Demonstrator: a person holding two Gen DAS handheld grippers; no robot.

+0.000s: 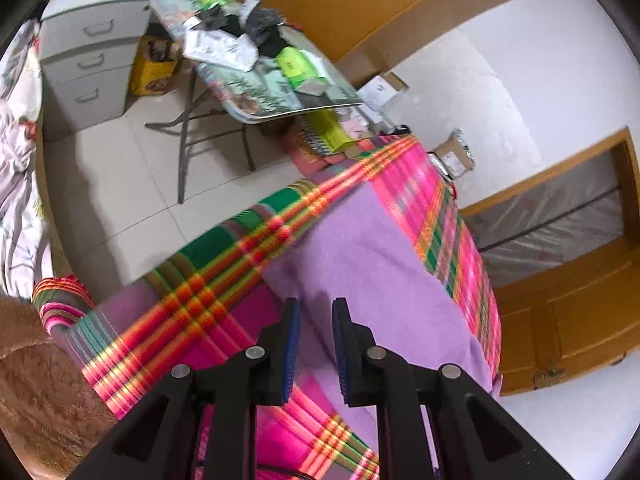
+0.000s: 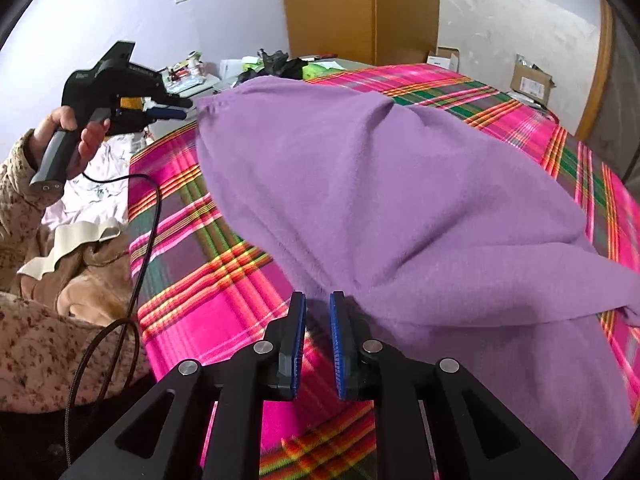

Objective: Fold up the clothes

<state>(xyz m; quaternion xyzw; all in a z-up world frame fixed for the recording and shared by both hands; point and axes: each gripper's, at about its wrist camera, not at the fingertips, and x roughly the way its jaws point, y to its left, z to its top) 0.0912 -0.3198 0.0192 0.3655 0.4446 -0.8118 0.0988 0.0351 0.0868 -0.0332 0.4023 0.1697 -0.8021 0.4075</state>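
A purple garment [image 2: 380, 184] lies spread and rumpled on a bed with a pink, green and orange plaid cover [image 2: 208, 280]. In the right wrist view my left gripper [image 2: 188, 110] is held up at the left, its tips at the garment's raised far corner, which looks pinched. In the left wrist view the left gripper [image 1: 316, 312] has a small gap with the purple cloth [image 1: 360, 264] beyond it. My right gripper [image 2: 318, 308] is slightly open and empty, just off the garment's near edge.
A folding table [image 1: 256, 80] piled with clutter stands on the tiled floor beside the bed. Grey drawers [image 1: 88, 60] are behind it. A wooden wardrobe [image 2: 360, 8] and cardboard boxes [image 2: 532, 80] stand past the bed. A brown garment [image 2: 88, 276] lies at the left.
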